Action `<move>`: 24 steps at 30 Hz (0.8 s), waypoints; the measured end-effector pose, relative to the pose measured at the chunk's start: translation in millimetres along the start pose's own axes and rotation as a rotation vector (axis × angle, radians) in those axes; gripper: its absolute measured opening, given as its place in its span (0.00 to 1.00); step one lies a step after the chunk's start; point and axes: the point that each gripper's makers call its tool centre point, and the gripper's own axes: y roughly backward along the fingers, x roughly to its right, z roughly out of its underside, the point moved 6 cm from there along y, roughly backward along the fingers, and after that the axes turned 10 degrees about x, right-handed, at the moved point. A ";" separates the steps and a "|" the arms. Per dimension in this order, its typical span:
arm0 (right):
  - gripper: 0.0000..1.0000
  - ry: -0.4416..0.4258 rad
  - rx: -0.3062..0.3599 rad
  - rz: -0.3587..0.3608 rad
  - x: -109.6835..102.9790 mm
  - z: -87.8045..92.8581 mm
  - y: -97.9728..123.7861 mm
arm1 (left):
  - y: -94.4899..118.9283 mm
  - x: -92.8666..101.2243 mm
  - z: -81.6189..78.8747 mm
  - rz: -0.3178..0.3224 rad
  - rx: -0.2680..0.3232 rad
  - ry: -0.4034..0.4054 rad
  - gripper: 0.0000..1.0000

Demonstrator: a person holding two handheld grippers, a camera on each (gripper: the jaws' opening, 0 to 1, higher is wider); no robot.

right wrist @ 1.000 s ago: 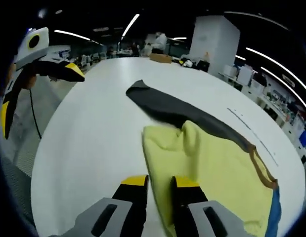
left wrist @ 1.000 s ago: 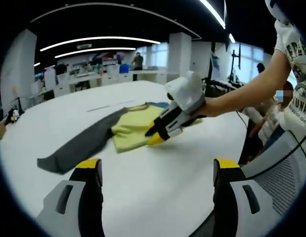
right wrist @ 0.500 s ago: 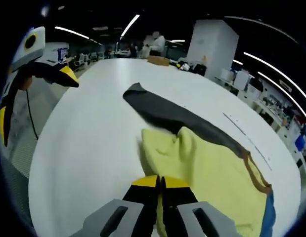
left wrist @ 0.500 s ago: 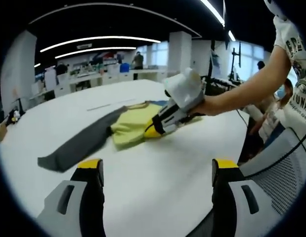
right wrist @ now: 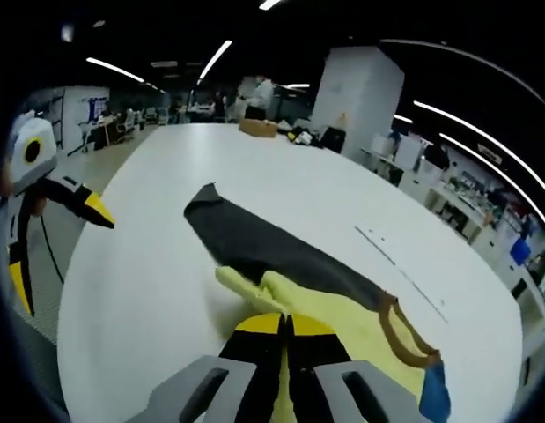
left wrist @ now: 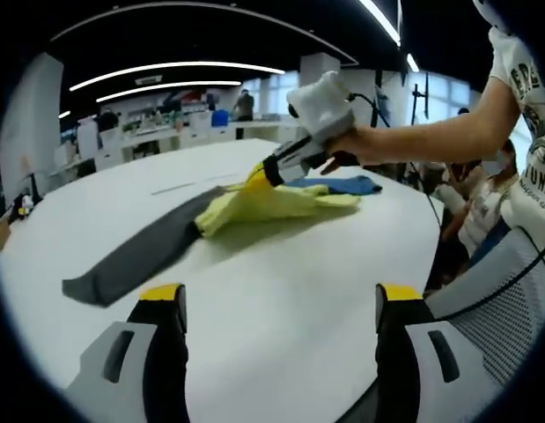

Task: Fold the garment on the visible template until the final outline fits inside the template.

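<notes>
Folding in progress. The garment (left wrist: 254,204) lies on the white desk (left wrist: 281,291); a yellow edge is pinched and raised by the right hand-held gripper (left wrist: 272,169). The left hand-held gripper (left wrist: 276,304) is spread, holding nothing. The grey sleeve (right wrist: 254,247) is judged still unfolded.

Printed lettering we can only partly read on the person's white T-shirt (left wrist: 529,106) in the left gripper view, cut-off fragments resembling "UNA", no other legible text, labels or numbers we find
</notes>
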 end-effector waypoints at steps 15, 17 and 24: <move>0.00 -0.218 -0.009 0.081 60.8 2.3 -6.6 | -4.2 -4.8 4.2 0.007 -0.017 0.009 0.81; 0.00 -0.230 -0.017 0.087 67.8 6.9 -10.4 | -5.4 -4.7 4.6 0.011 -0.020 0.009 0.81; 0.00 -0.316 -0.069 0.126 84.2 32.2 -24.7 | -10.2 -7.5 7.9 0.030 -0.037 0.011 0.79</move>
